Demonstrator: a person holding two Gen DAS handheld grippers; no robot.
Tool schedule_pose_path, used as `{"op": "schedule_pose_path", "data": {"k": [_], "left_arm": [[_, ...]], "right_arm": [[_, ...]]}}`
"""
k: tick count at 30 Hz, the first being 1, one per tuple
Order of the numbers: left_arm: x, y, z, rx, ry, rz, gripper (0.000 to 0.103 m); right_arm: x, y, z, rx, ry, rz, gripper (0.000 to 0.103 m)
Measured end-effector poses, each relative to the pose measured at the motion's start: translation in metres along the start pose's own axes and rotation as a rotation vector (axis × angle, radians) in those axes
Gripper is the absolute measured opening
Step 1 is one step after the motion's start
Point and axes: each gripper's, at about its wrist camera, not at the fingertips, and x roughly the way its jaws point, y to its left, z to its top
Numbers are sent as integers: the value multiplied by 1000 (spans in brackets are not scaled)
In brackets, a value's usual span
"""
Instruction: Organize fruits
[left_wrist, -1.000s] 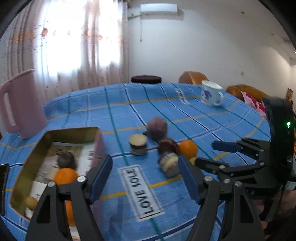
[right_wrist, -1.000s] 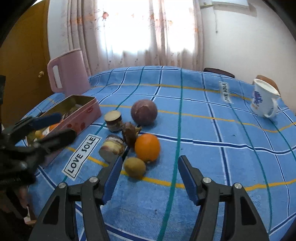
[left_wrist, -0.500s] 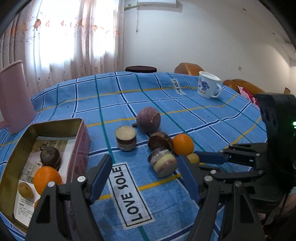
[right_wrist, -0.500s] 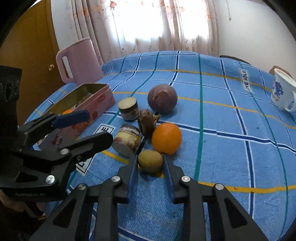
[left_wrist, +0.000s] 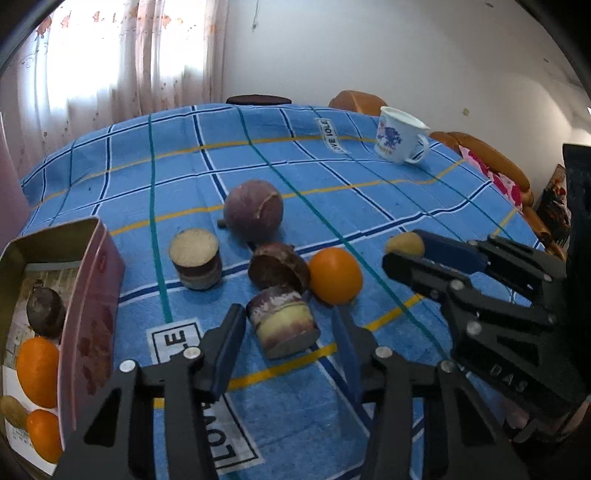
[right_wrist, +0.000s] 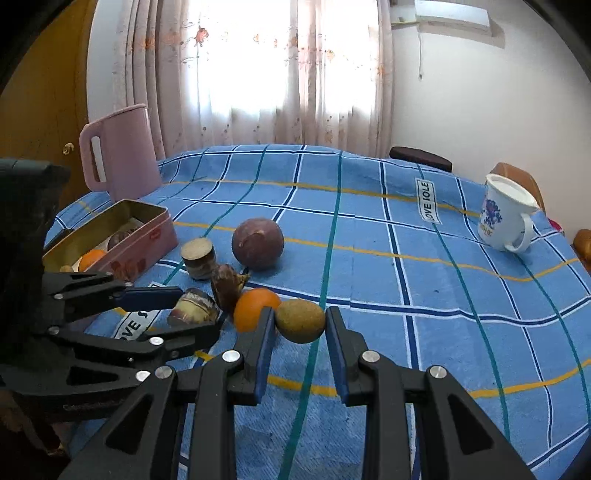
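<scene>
Kiwi (right_wrist: 300, 320) pinched between the blue pads of the right gripper (right_wrist: 300, 334), apparently lifted just off the blue checked tablecloth (right_wrist: 369, 258), presumably bound for the pink tin (right_wrist: 140, 236) on the left, where sorted fruit collects. Left gripper (left_wrist: 284, 347) spread wide, unclenched, straddling a lying cane segment (left_wrist: 282, 323) without touching it (likely the next pick).

Loose on the cloth: one orange (left_wrist: 334, 275), one round purple fruit (left_wrist: 254, 211), two cane segments, one brown husked piece (left_wrist: 279, 266). In the tin: two oranges, one dark fruit, one brownish piece at the edge.
</scene>
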Motion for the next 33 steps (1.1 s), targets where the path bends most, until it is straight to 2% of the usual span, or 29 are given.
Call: {"op": "schedule_pose_path", "data": {"k": [2, 3, 10, 17, 26, 33], "left_arm": [[3, -1, 1, 4, 12, 10, 46], [4, 0, 1, -1, 20, 7, 39], [0, 3, -2, -10, 10, -15, 38], [-11, 1, -10, -8, -50, -8, 38], [-32, -9, -13, 19, -169, 54, 38], [-42, -14, -15, 40, -228, 87, 38]], "right_arm": [[0, 1, -1, 1, -4, 8, 29], [-1, 2, -2, 1, -7, 10, 29], [-7, 0, -4, 14, -42, 15, 29], [-16, 4, -8, -2, -95, 17, 29], [-26, 5, -10, -1, -159, 22, 29], [-32, 5, -11, 3, -195, 25, 29]]}}
